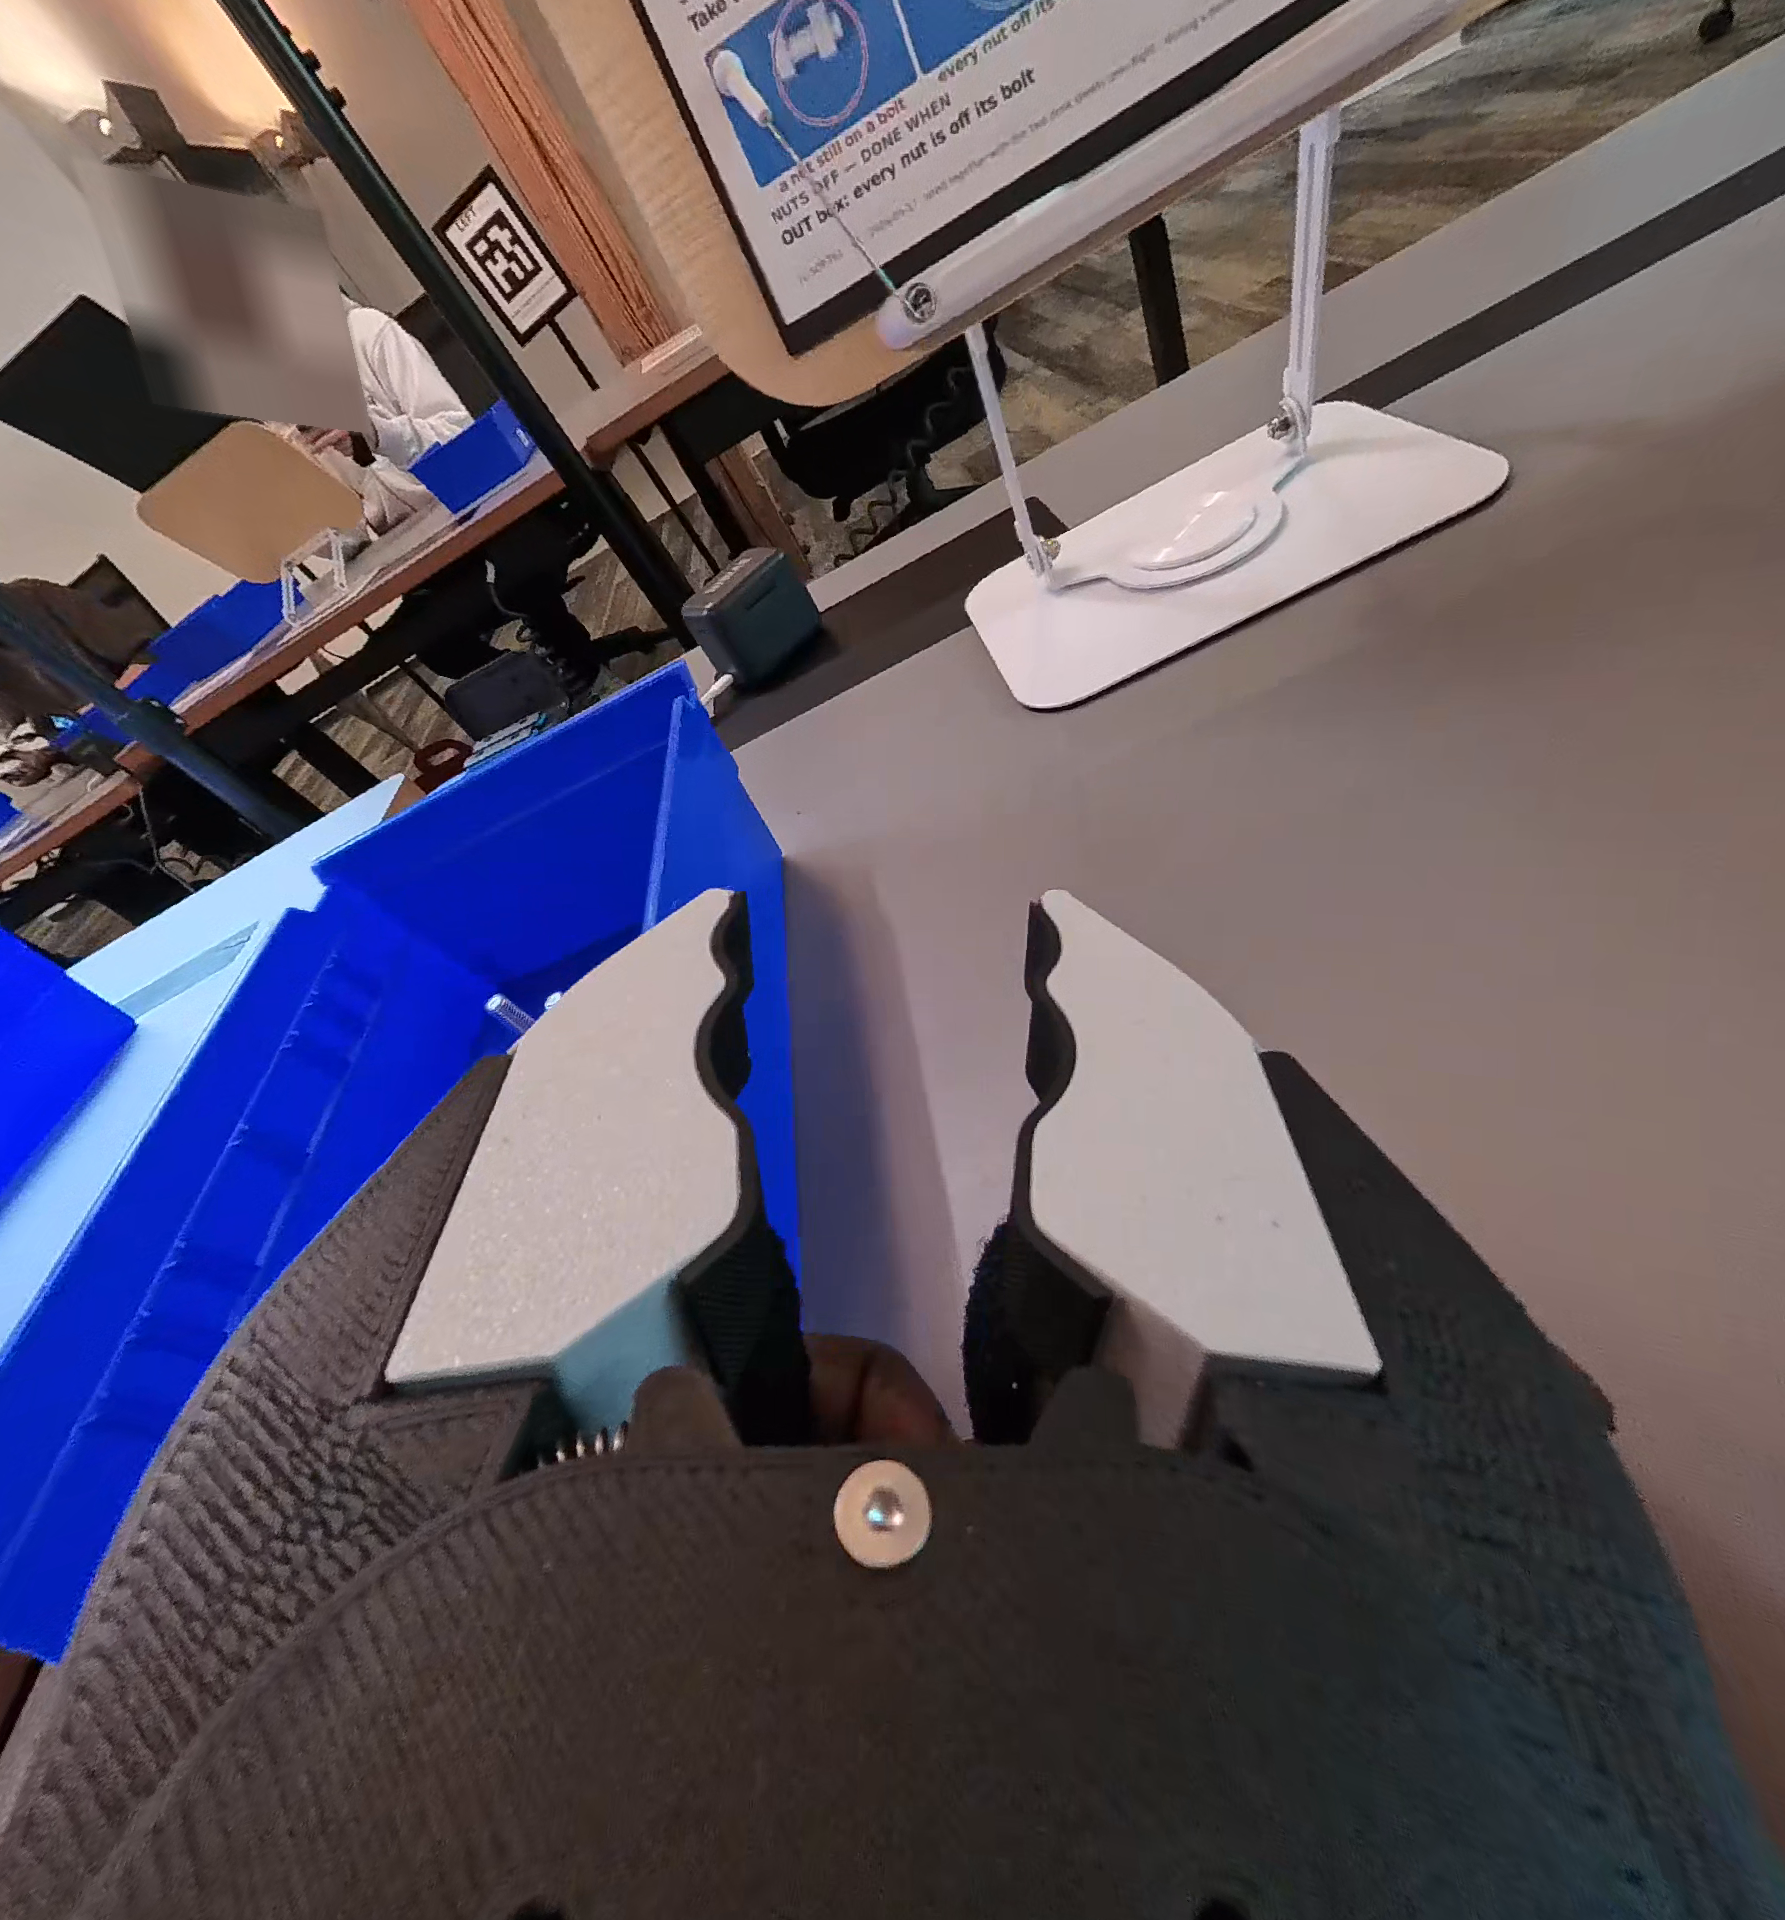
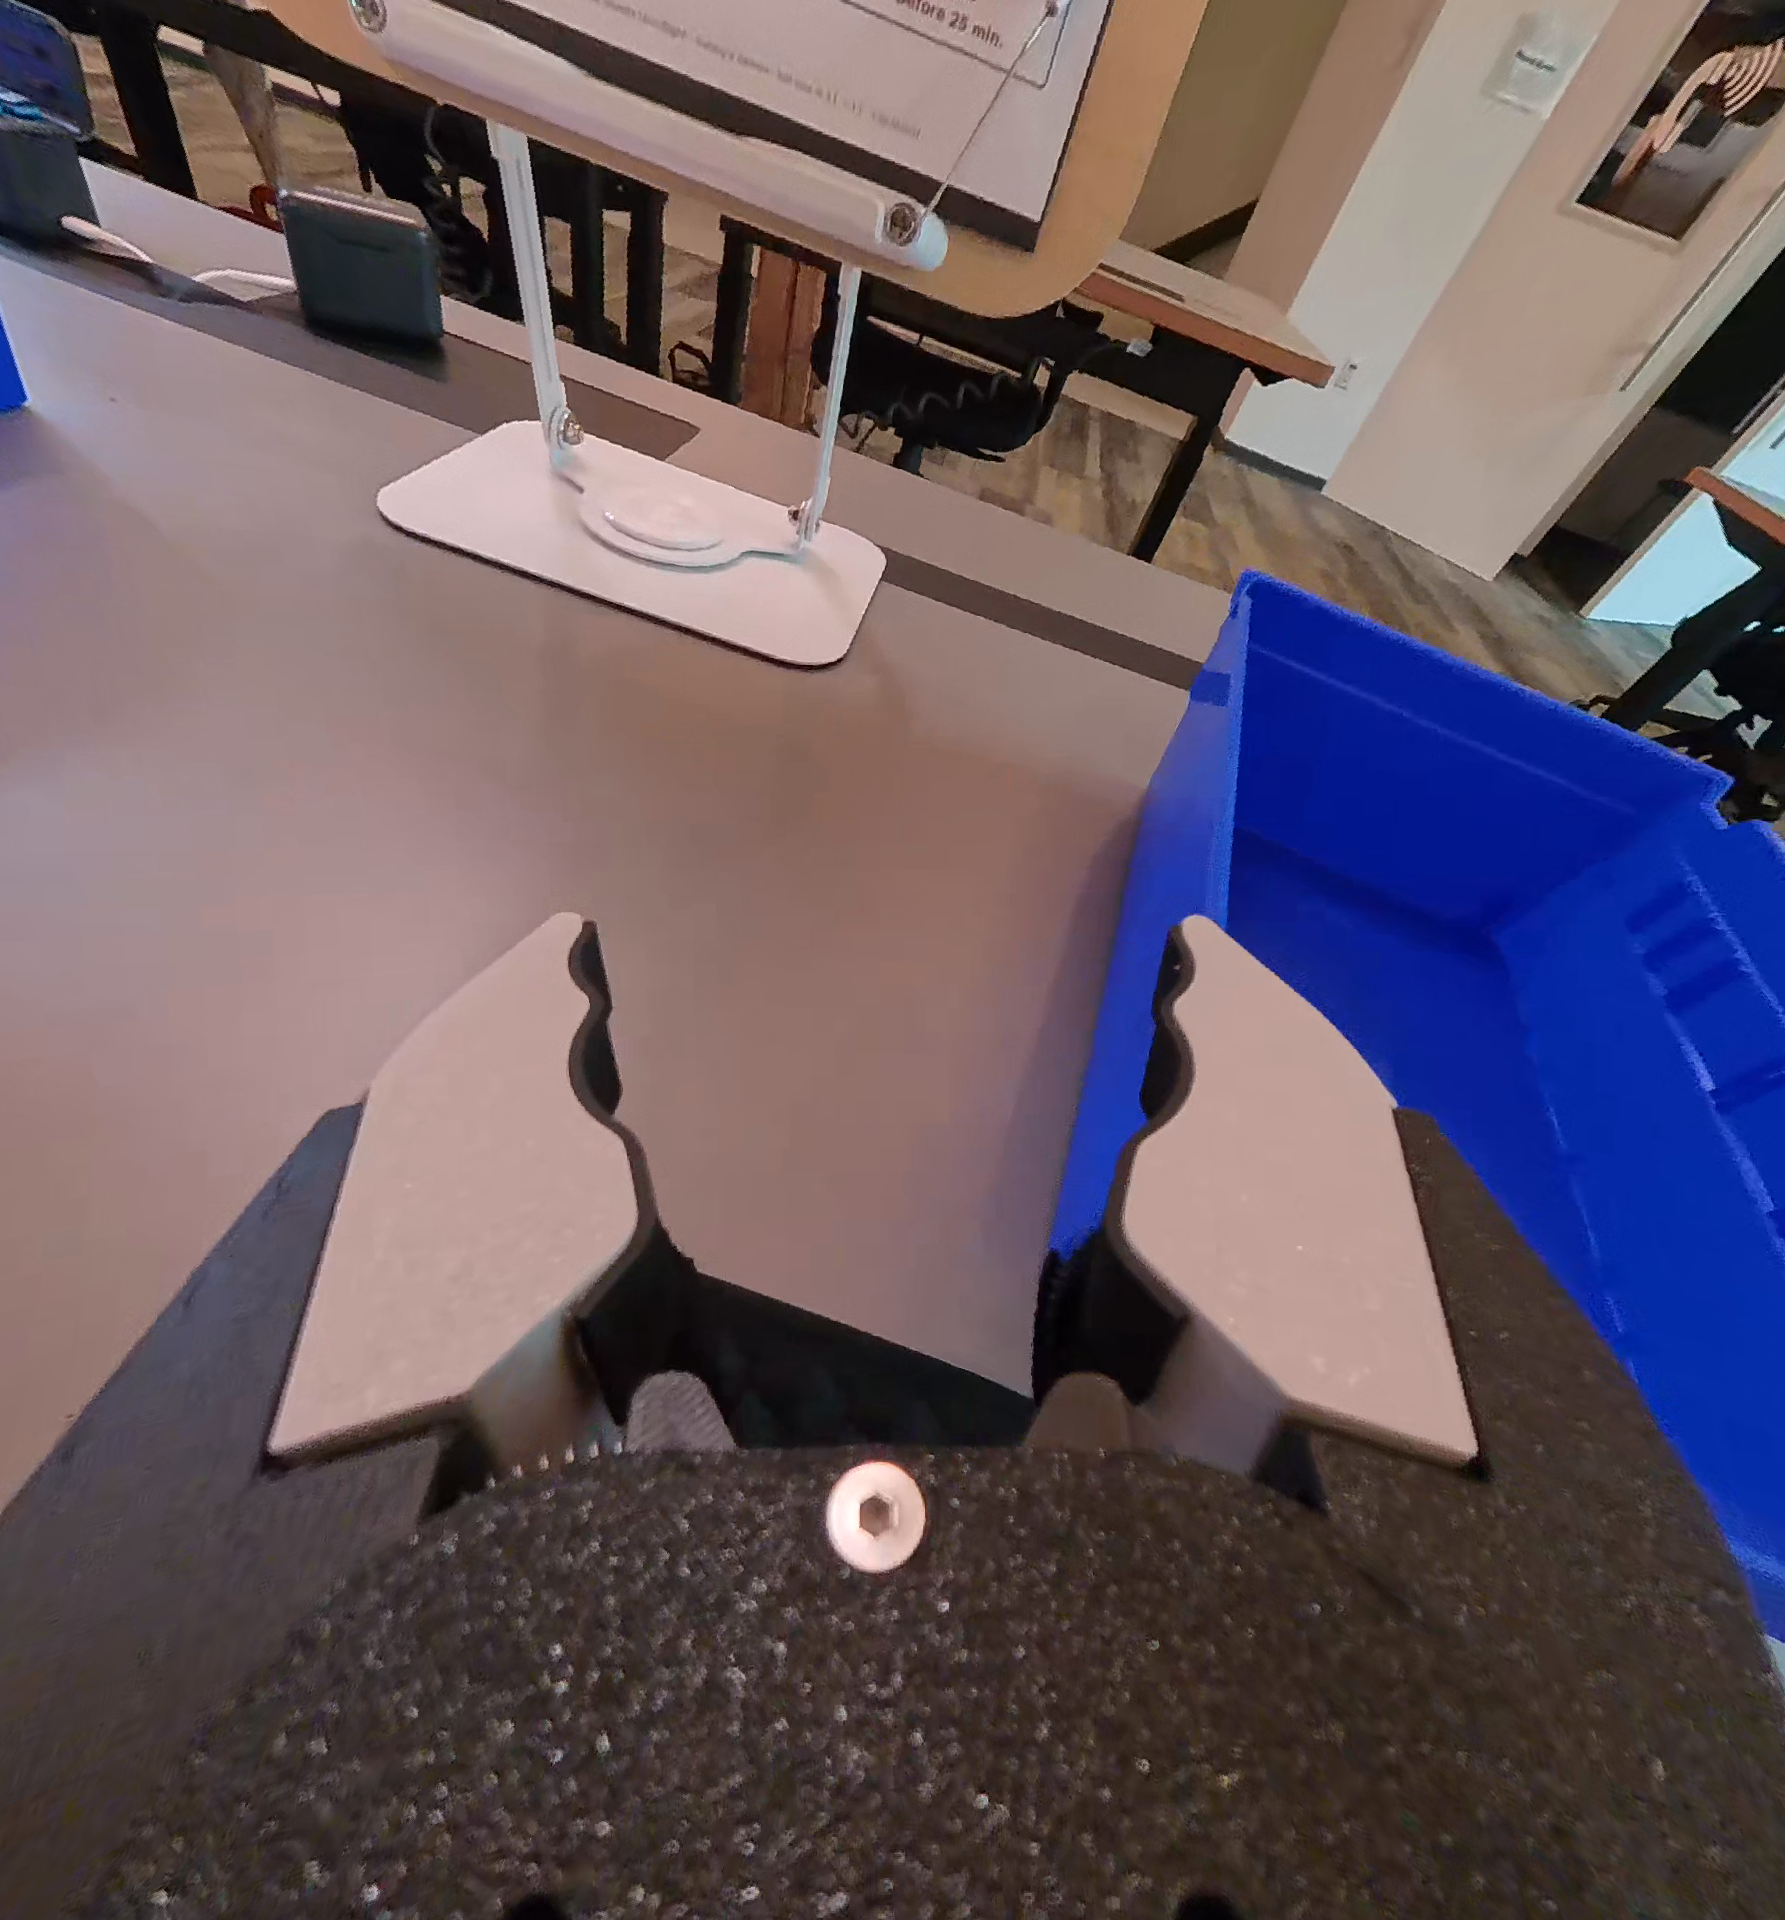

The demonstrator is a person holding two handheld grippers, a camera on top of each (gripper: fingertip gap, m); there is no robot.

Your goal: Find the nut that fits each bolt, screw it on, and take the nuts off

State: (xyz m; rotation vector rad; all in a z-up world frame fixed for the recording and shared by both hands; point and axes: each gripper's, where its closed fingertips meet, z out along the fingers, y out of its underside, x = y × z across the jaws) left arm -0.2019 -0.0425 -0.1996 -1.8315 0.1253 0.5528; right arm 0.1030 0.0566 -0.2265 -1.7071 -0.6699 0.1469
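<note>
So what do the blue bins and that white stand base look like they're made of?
Blue bins: apparently moulded plastic, given the matte, uniformly saturated colour, thin walls and ribbed sides; the left-hand one looks the same. White stand base: probably painted or coated metal, a thin flat plate with rounded corners, a smooth satin sheen and screwed hinge joints, though plastic can't be ruled out.

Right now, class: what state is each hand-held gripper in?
Left hand-held gripper: open, holding nothing, beside the blue bin.
Right hand-held gripper: open, holding nothing.
</note>
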